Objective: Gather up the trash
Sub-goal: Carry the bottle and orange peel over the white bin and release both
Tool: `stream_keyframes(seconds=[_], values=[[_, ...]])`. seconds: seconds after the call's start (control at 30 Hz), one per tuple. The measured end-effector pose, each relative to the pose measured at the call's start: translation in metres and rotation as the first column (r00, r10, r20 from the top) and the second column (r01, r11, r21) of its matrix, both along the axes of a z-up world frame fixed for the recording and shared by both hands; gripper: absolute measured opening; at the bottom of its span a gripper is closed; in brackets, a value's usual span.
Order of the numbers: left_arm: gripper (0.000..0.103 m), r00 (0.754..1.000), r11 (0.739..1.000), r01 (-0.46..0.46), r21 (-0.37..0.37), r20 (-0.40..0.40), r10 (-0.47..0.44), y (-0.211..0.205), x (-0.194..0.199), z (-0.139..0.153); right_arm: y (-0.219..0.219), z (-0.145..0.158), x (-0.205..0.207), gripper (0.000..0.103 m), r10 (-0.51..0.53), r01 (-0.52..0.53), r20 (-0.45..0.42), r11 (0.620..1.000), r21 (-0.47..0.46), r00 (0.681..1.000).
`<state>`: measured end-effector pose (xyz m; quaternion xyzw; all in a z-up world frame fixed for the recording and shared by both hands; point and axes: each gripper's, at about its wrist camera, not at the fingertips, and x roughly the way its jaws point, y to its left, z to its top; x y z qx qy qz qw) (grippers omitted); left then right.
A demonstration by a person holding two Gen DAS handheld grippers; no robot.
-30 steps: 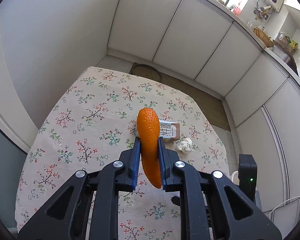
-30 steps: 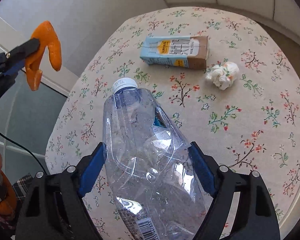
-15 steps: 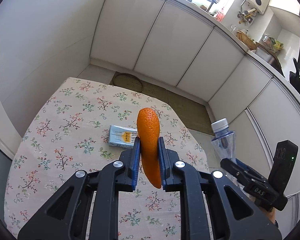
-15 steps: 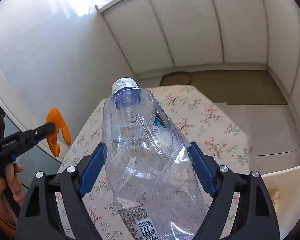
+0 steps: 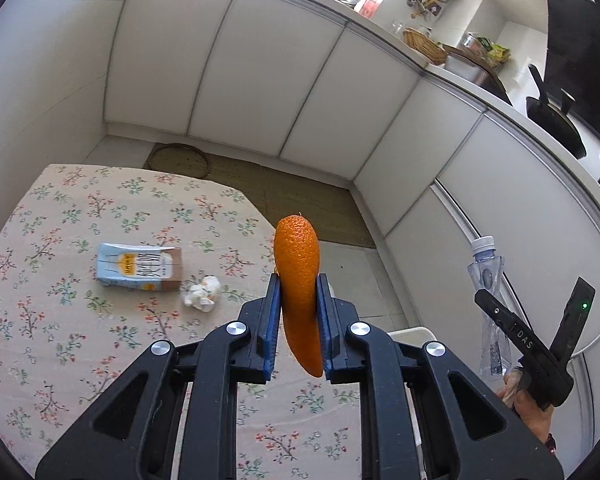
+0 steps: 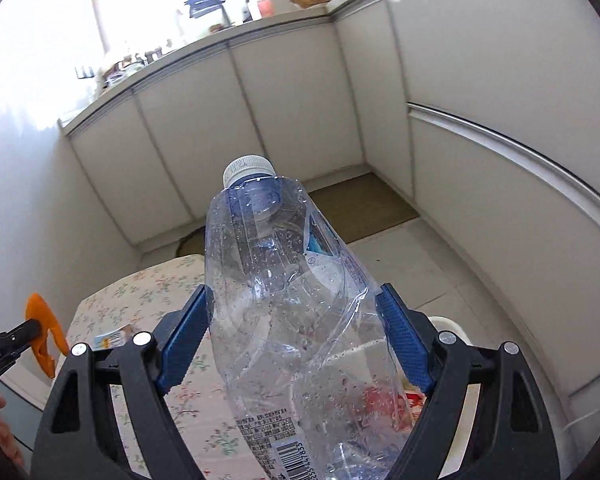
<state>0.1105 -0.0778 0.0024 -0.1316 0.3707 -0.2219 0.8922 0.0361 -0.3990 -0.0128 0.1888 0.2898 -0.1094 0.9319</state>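
Right wrist view shows the right gripper point(image 6: 296, 332) clamping the crushed bottle point(image 6: 292, 304) above a white bin point(image 6: 452, 326); the left gripper point(image 5: 298, 312) pinches the orange peel point(image 5: 298, 276). Center each over the bin before releasing.

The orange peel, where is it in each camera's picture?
Left wrist view: the curved orange peel stands in the middle, pinched in the left claw.
Right wrist view: it sits at the far left edge, beside the clear crushed plastic bottle in the right claw.
Shared landmark: the flowered tablecloth with the light blue carton.
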Motion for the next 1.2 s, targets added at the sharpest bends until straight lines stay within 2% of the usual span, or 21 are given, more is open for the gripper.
stream_keyframes(seconds=[0.1, 0.27, 0.43, 0.57, 0.77, 1.2], values=[[0.017, 0.999, 0.999, 0.048, 0.005, -0.003, -0.048, -0.027, -0.003, -0.006, -0.020, -0.011, -0.007, 0.081, -0.071, 0.070, -0.031, 0.997, -0.029, 0.997], [0.017, 0.993, 0.993, 0.121, -0.007, -0.011, -0.121, -0.069, -0.009, -0.017, -0.043, -0.017, -0.020, 0.082, -0.110, 0.109, -0.061, 0.994, -0.027, 0.992], [0.017, 0.982, 0.982, 0.190, -0.009, 0.001, -0.190, -0.109, -0.018, -0.022, -0.054, -0.009, -0.040, 0.092, -0.161, 0.159, -0.031, 0.986, -0.043, 0.986], [0.017, 0.971, 0.971, 0.239, -0.015, 0.001, -0.239, -0.137, -0.026, -0.028, -0.069, -0.002, -0.056, 0.095, -0.208, 0.207, -0.009, 0.976, -0.060, 0.978], [0.017, 0.959, 0.959, 0.278, -0.059, -0.032, -0.280, -0.174, -0.028, -0.038, -0.096, 0.003, -0.078, 0.096, -0.276, 0.276, 0.004, 0.958, -0.082, 0.961], [0.018, 0.929, 0.935, 0.349, -0.056, -0.106, -0.353, -0.244, -0.027, -0.063, -0.142, -0.001, -0.098, 0.096, -0.374, 0.373, -0.017, 0.926, -0.051, 0.927]])
